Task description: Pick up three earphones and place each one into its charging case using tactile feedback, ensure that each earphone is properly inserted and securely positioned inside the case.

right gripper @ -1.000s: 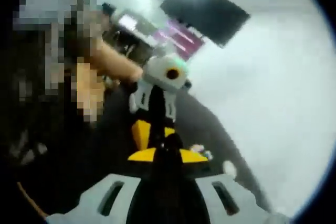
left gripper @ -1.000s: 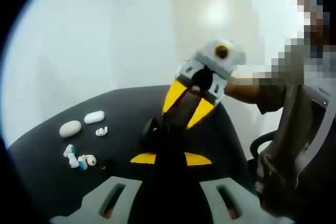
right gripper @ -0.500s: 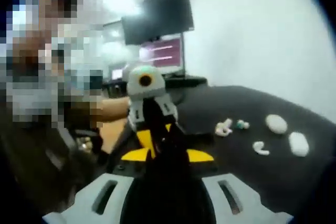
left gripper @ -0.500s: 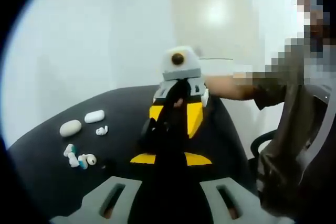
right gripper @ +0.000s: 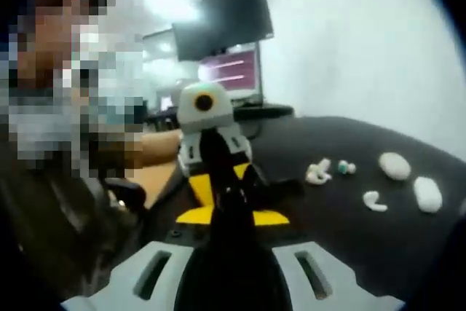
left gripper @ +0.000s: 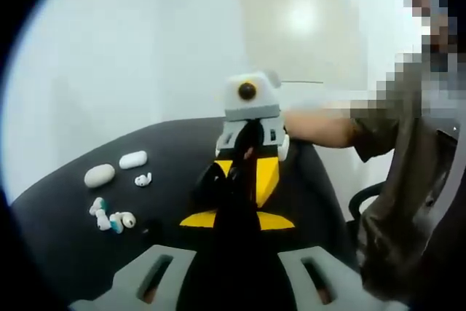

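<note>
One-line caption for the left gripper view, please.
Two yellow-and-black grippers, left gripper and right gripper, meet tip to tip above a black table holding white earphones and oval cases.

Black counter (left gripper: 65, 216). In the left gripper view, left of the fingers: two white charging cases (left gripper: 99, 175) (left gripper: 132, 159) side by side, one white earphone (left gripper: 143, 179) just beside them, a cluster of white and teal earphones (left gripper: 111, 218) nearer. In the right gripper view, same items lie right of the fingers.
</note>
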`<state>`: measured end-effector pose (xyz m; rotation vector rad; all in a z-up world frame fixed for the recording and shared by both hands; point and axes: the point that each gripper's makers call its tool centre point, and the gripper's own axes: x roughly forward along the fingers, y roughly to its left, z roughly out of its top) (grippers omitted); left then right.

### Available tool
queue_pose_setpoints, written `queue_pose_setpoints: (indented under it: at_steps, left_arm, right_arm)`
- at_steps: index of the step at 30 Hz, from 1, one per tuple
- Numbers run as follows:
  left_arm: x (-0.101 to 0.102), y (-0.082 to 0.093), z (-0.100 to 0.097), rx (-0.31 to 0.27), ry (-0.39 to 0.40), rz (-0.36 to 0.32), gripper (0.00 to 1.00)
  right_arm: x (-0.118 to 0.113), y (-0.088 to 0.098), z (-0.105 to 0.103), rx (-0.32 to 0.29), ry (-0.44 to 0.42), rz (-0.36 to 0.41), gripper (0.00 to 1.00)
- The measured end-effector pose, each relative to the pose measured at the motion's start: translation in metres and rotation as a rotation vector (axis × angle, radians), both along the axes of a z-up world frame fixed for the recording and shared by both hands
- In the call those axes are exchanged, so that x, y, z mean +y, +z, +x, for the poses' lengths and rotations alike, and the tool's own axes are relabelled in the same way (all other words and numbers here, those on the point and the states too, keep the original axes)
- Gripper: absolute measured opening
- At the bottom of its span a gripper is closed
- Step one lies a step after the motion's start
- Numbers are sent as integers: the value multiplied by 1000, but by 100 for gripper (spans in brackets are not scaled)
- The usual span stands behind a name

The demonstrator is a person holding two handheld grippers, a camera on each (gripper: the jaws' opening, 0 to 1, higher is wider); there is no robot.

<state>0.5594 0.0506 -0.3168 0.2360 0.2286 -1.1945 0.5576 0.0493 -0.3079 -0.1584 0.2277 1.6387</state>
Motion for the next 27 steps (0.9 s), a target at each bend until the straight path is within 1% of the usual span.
queue_pose_setpoints:
  at_steps: [3,5,7,8,9,12,14,15,16,19,20,21,22,24,25,27]
  left_arm:
    - [0,0,1,4,-1,-1,16]
    - [2,1,2,30,3,-9,17]
    - [4,6,2,53,8,-30,17]
    - [6,10,3,51,17,-43,18]
    - [9,16,2,38,26,-62,18]
    - [29,31,3,-8,85,-72,21]
    - [42,37,3,0,113,-69,21]
    - [52,42,6,-3,147,-65,21]
    - [64,48,12,-8,203,-77,21]
    - [93,60,37,22,396,-130,18]
    - [102,61,46,35,464,-140,16]
    - [110,60,53,49,522,-136,15]
    - [113,60,59,47,554,-137,14]
    - [116,57,72,45,635,-200,13]
    - [116,52,76,57,657,-219,13]
    - [112,44,79,73,655,-220,13]
  right_arm:
    - [-1,-1,0,-4,8,4,19]
    - [-1,-1,0,-1,8,4,19]
    - [-1,-1,0,-1,9,5,19]
    - [-1,-1,0,1,8,5,19]
    - [-1,-1,0,3,8,5,19]
    - [-2,-2,1,6,2,1,19]
    - [-1,-2,1,2,3,2,19]
    - [-1,-2,1,-2,4,3,19]
    - [-1,-2,1,-7,5,3,19]
    - [-1,-3,0,-33,5,5,19]
    - [-1,-3,0,-42,7,6,19]
    - [-1,-3,0,-48,7,7,19]
    - [-1,-3,0,-57,8,8,19]
    - [-1,-4,-1,-74,10,9,19]
    - [-2,-4,-1,-82,10,10,19]
    - [-2,-4,-2,-101,6,9,19]
